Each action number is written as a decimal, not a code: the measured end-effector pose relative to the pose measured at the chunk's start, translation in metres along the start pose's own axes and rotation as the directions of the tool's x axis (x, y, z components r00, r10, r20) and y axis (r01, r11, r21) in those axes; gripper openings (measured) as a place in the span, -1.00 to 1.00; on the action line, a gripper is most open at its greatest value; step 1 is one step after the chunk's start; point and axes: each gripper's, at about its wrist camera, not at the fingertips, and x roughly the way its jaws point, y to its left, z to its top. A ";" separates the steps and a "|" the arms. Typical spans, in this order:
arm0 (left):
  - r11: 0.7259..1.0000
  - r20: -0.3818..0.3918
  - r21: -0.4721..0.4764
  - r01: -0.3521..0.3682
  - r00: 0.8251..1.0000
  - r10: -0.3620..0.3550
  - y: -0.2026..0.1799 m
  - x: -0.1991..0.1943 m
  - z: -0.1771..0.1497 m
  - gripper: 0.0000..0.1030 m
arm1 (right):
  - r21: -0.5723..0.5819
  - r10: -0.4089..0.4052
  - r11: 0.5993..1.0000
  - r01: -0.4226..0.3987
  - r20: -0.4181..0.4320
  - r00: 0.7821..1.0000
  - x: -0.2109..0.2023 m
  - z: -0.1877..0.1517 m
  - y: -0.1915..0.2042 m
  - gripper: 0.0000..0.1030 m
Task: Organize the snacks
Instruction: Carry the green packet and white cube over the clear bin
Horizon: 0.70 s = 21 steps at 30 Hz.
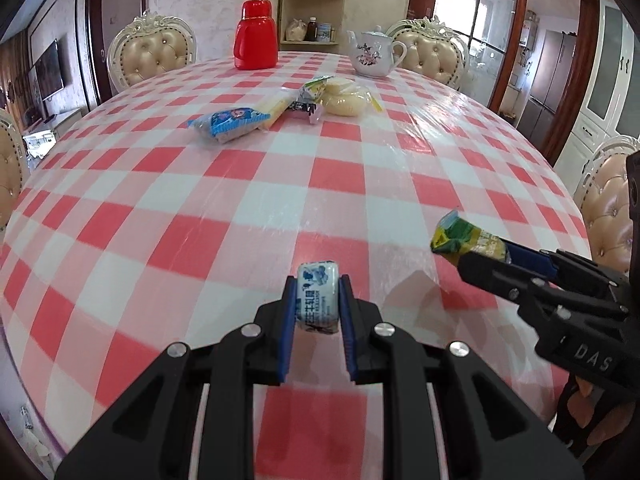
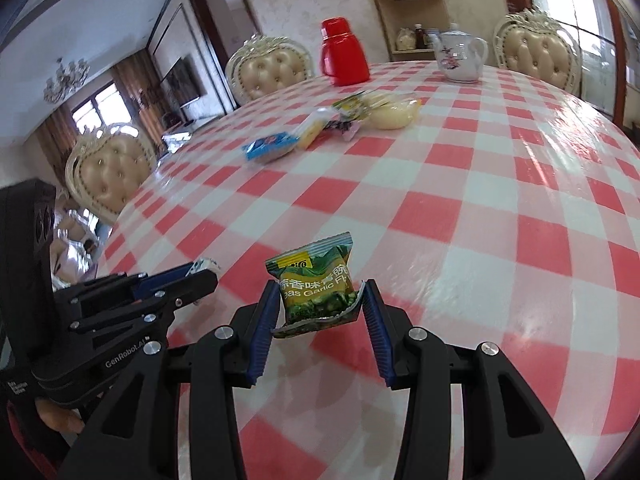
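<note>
My left gripper (image 1: 318, 282) is shut on a small white-and-blue candy packet (image 1: 318, 296), held above the checked table (image 1: 240, 208). My right gripper (image 2: 322, 292) is shut on a green garlic-peas packet (image 2: 316, 280), also held above the table; it shows at the right of the left wrist view (image 1: 466, 240). The left gripper shows at the left of the right wrist view (image 2: 200, 270). A pile of snacks lies far across the table: a blue packet (image 1: 228, 120), a yellow wafer pack (image 1: 276, 106), a green-and-white packet (image 1: 316, 88) and pale buns in clear wrap (image 1: 348, 100).
A red thermos (image 1: 256, 36) and a white flowered teapot (image 1: 374, 54) stand at the table's far edge. Padded chairs (image 1: 154, 54) ring the table. A corner shelf (image 1: 312, 12) with jars stands behind.
</note>
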 end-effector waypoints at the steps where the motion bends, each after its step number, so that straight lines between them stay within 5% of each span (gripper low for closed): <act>1: 1.000 -0.002 -0.001 0.000 1.000 0.000 0.002 -0.004 -0.005 -0.61 | -0.011 0.002 1.000 -0.002 -0.004 1.000 0.000 -0.002 0.004 -0.18; 21: 0.992 0.038 -0.106 -0.073 0.996 0.077 0.077 -0.067 -0.053 -0.61 | -0.221 0.027 0.974 -0.038 -0.052 0.998 0.005 -0.022 0.092 -0.18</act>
